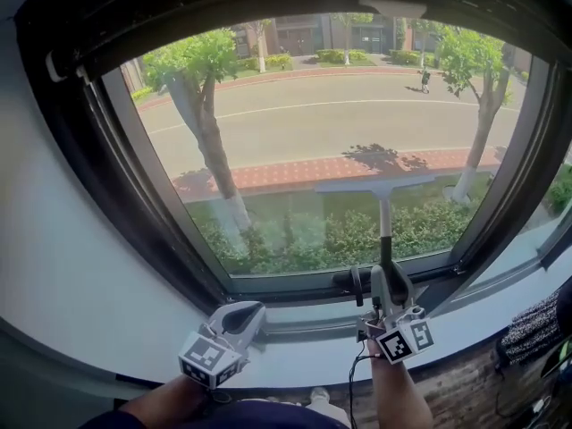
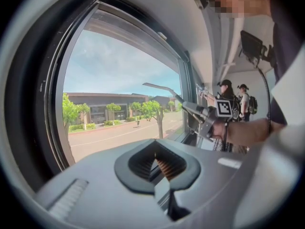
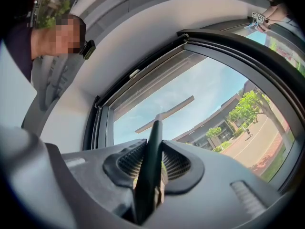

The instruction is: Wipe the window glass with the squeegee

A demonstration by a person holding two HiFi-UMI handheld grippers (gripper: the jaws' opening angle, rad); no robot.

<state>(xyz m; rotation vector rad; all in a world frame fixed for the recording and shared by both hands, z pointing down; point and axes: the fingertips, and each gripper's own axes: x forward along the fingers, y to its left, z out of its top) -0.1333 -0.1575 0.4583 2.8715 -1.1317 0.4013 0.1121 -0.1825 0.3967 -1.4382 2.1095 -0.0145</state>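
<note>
At the window glass (image 1: pixel 313 123), right gripper (image 1: pixel 390 286) upright, jaws clamping squeegee (image 1: pixel 382 206)

The left gripper (image 1: pixel 241 316) is held low and tilted up to the right, jaws together with nothing between them, a bare hand (image 1: pixel 165 400) behind it. The right gripper (image 1: pixel 386 284) points straight up from a bare forearm (image 1: pixel 398 391), jaws clamped on the squeegee handle (image 1: pixel 384 235)
</note>
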